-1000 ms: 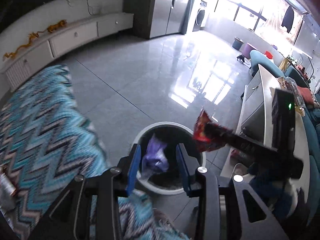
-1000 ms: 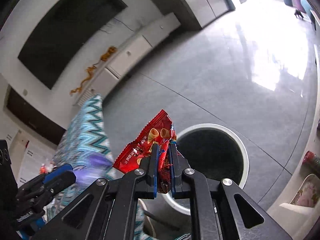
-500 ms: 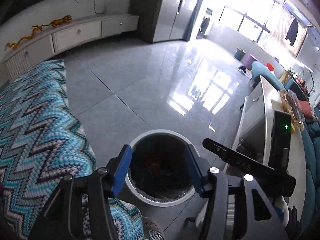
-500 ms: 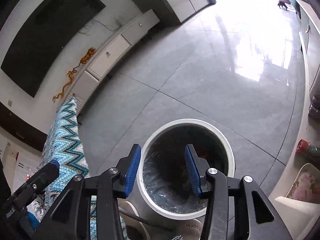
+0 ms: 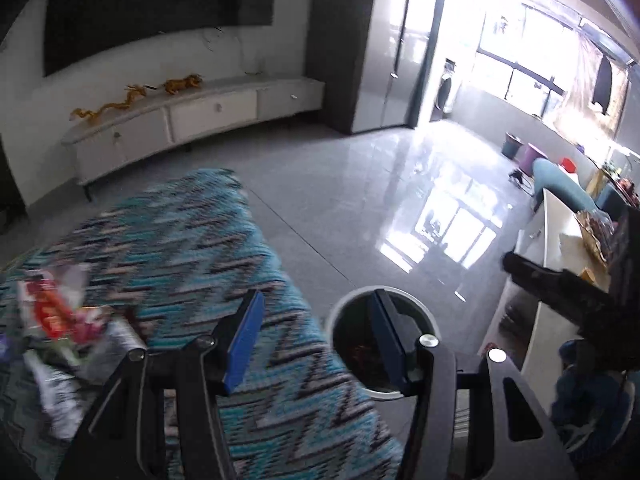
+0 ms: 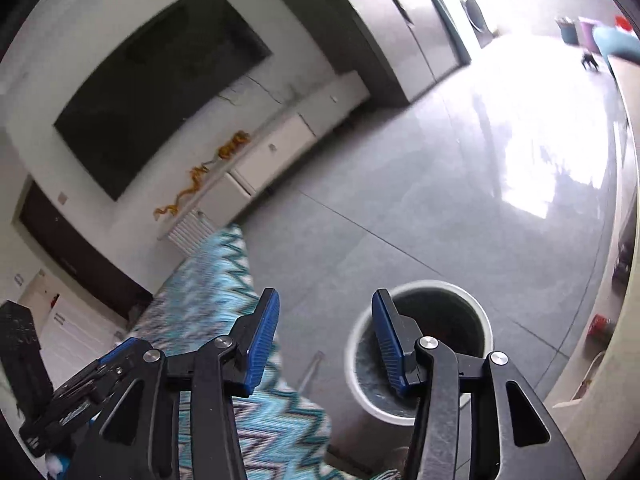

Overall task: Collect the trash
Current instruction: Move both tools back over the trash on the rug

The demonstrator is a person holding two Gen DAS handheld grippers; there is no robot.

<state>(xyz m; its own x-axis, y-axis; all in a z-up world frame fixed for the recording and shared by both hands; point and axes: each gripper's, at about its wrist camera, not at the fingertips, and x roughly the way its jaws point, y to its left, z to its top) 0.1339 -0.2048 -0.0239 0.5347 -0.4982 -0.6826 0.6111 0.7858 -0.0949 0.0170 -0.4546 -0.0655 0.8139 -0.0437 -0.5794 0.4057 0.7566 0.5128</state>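
A round white trash bin [image 5: 380,344] with a dark liner stands on the grey floor beside a blue zigzag cover [image 5: 180,248]. Red trash lies inside the bin. My left gripper [image 5: 316,340] is open and empty, above the cover's edge and the bin. A pile of wrappers [image 5: 64,320], red, white and silver, lies on the cover at the far left. In the right wrist view the bin [image 6: 424,344] is lower right and my right gripper [image 6: 326,340] is open and empty above it. The left gripper [image 6: 80,384] shows at the lower left there.
A white low cabinet [image 5: 192,120] with gold figurines runs along the far wall under a dark screen [image 5: 160,8]. A white table [image 5: 552,248] with items stands at the right, with the right gripper [image 5: 560,288] in front of it. Glossy grey floor [image 5: 380,184] lies beyond the bin.
Both grippers let go of their trash, the purple piece and the red wrapper, into the bin and opened. Both have since swung left and up, away from the bin toward the cover.
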